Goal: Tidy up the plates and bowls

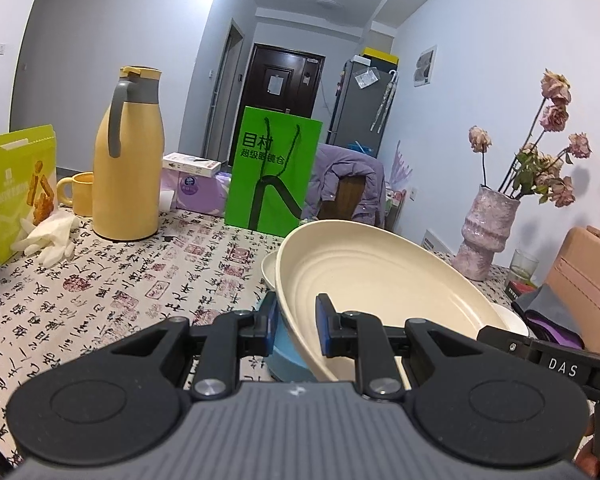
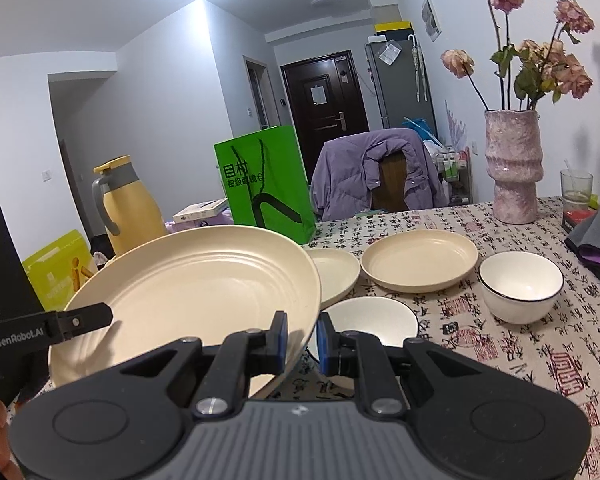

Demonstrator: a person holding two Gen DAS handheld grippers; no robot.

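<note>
A large cream plate (image 1: 380, 280) hangs tilted above the table, held at two sides. My left gripper (image 1: 296, 328) is shut on its near rim, blue pads on either side of the edge. My right gripper (image 2: 302, 336) is shut on the same cream plate (image 2: 196, 280) at its right rim. A blue dish (image 1: 288, 354) lies under the plate. On the cloth beyond lie a small cream plate (image 2: 338, 268), a wider cream plate (image 2: 420, 260), a white bowl (image 2: 372, 316) just past my right gripper, and a black-rimmed white bowl (image 2: 520, 284).
A yellow flask (image 1: 126, 160), a yellow mug (image 1: 78, 194) and white gloves (image 1: 48, 236) stand at the left. A green paper bag (image 1: 274, 176) is at the back. A pink vase (image 2: 514, 168), a glass (image 2: 576, 192) and folded cloth (image 2: 596, 240) occupy the right side.
</note>
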